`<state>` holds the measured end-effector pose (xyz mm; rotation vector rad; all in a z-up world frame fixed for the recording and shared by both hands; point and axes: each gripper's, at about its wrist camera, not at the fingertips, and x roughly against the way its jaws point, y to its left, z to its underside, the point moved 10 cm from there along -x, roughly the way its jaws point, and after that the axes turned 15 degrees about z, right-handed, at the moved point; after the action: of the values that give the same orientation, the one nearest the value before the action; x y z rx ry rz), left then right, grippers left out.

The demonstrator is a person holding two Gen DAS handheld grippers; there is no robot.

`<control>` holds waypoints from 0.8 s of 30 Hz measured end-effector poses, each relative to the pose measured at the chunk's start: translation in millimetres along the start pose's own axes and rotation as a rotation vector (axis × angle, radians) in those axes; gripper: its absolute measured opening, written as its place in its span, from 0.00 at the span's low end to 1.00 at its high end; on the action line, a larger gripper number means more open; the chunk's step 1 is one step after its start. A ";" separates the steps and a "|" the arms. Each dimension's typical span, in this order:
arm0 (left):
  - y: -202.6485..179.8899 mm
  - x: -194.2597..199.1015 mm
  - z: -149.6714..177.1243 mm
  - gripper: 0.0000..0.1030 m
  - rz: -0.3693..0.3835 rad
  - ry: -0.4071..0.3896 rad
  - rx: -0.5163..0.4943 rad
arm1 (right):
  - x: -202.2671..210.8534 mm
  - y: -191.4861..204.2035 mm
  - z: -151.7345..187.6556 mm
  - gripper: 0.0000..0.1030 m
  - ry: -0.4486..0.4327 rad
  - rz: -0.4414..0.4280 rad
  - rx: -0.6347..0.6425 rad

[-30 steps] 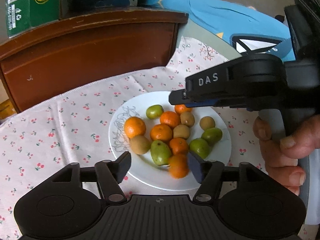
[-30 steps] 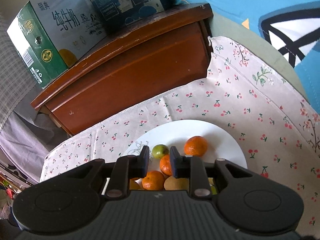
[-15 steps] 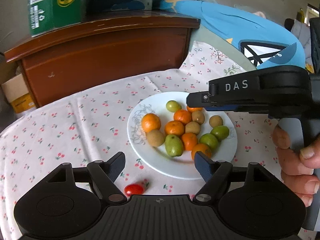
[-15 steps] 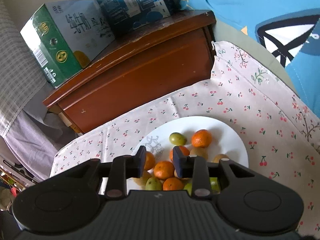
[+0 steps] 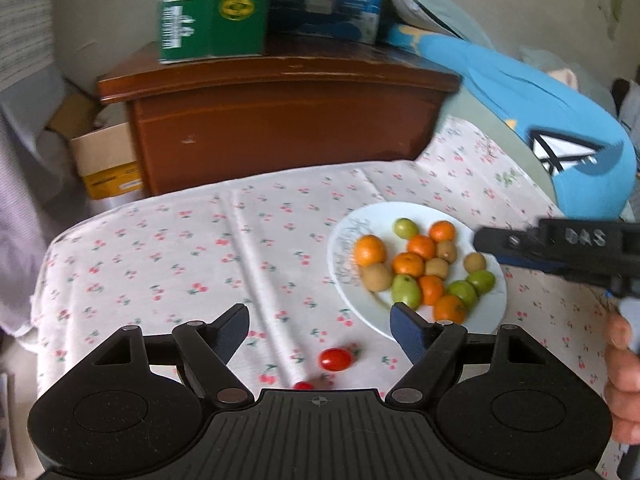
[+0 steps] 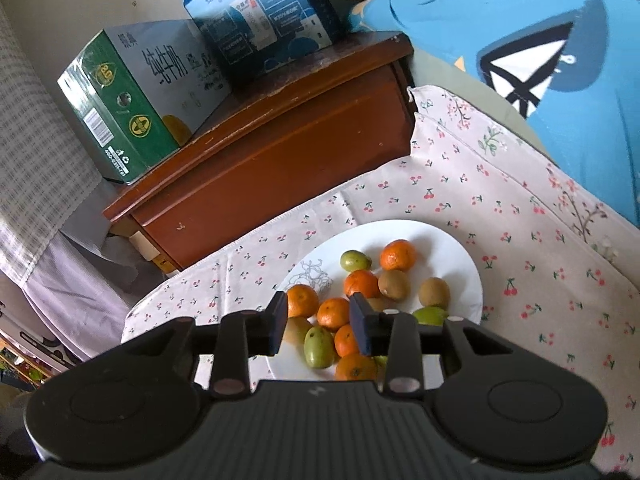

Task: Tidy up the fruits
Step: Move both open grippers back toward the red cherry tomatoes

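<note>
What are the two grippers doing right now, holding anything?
Left gripper: open, holding nothing, jaws just widened.
Right gripper: open, holding nothing, jaws just opening.

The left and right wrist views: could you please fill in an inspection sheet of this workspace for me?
Surface: cherry-print tablecloth, a fold line running across it.
Job's things: white plate holding oranges, green fruits and brown kiwi-like fruits; one cherry tomato on the cloth beside the plate, a second red fruit partly hidden near the camera.
Clutter: nothing seen.
Grippers: left gripper open, empty; right gripper open after just parting, nothing gripped; a hand holds it.
Cables: nothing seen.
Surroundings: wooden cabinet with a green carton and a blue carton; blue fabric.
</note>
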<state>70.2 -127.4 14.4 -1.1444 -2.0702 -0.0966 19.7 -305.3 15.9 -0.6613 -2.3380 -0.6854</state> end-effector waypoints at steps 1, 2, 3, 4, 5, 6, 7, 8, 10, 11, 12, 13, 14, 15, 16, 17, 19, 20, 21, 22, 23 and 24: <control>3.4 3.5 0.1 0.77 -0.007 -0.004 0.010 | 2.4 -0.6 1.9 0.35 0.001 -0.003 -0.005; 6.7 6.8 0.4 0.77 -0.014 -0.009 0.021 | 4.6 -0.9 4.0 0.35 0.003 -0.006 -0.011; 10.6 10.0 0.5 0.77 -0.021 -0.014 0.032 | 6.7 -0.8 6.2 0.35 0.005 -0.009 -0.013; 13.7 13.1 0.7 0.77 -0.026 -0.019 0.042 | 8.7 -0.4 8.5 0.35 0.006 -0.011 -0.013; 17.0 16.8 1.1 0.77 -0.033 -0.024 0.052 | 10.7 0.3 10.9 0.35 0.006 -0.012 -0.011; 19.9 19.6 1.6 0.77 -0.039 -0.028 0.060 | 12.3 1.1 13.3 0.35 0.007 -0.014 -0.008; 22.7 22.2 2.2 0.77 -0.046 -0.031 0.066 | 14.0 2.4 15.9 0.35 0.008 -0.018 -0.005; 25.7 25.5 3.6 0.77 -0.053 -0.035 0.073 | 15.6 3.8 18.8 0.35 0.011 -0.023 -0.004; 30.0 30.1 7.1 0.80 -0.062 -0.037 0.082 | 18.3 7.3 24.8 0.35 0.019 -0.035 0.002; 32.1 32.9 10.0 0.82 -0.067 -0.037 0.086 | 19.6 9.6 28.1 0.35 0.024 -0.041 0.009; 33.7 35.0 12.4 0.82 -0.072 -0.038 0.087 | 20.7 12.2 31.5 0.35 0.028 -0.046 0.017; 35.5 37.2 15.2 0.82 -0.078 -0.037 0.086 | 21.7 14.8 34.8 0.35 0.030 -0.050 0.025; 36.9 38.8 18.1 0.82 -0.084 -0.035 0.086 | 22.4 17.9 38.4 0.35 0.035 -0.056 0.035; 38.9 40.4 20.7 0.82 -0.089 -0.033 0.086 | 22.9 20.7 42.0 0.35 0.039 -0.061 0.044; 40.6 41.7 23.6 0.82 -0.094 -0.031 0.087 | 23.1 23.8 46.2 0.35 0.046 -0.066 0.052; 42.9 43.2 27.1 0.83 -0.098 -0.027 0.090 | 22.8 27.1 50.8 0.35 0.053 -0.072 0.063; 48.2 44.5 34.0 0.83 -0.108 -0.016 0.104 | 21.8 33.0 58.5 0.35 0.064 -0.079 0.083; 50.6 44.9 38.1 0.83 -0.114 -0.008 0.113 | 20.7 35.9 62.2 0.35 0.070 -0.082 0.095; 53.2 44.7 42.0 0.83 -0.118 0.000 0.121 | 19.7 39.2 66.7 0.35 0.076 -0.087 0.108; 55.1 44.2 45.3 0.83 -0.122 0.007 0.125 | 18.5 42.1 70.6 0.35 0.083 -0.091 0.119; 57.0 43.4 49.0 0.83 -0.126 0.015 0.129 | 16.9 45.0 74.5 0.35 0.090 -0.095 0.131; 59.0 42.2 53.0 0.84 -0.133 0.025 0.132 | 15.2 47.8 78.3 0.35 0.096 -0.098 0.140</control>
<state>70.8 -41.7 -12.4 -0.9220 -2.0961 -0.0376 6.0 -218.0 -12.8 -0.4439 -2.3160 -0.5765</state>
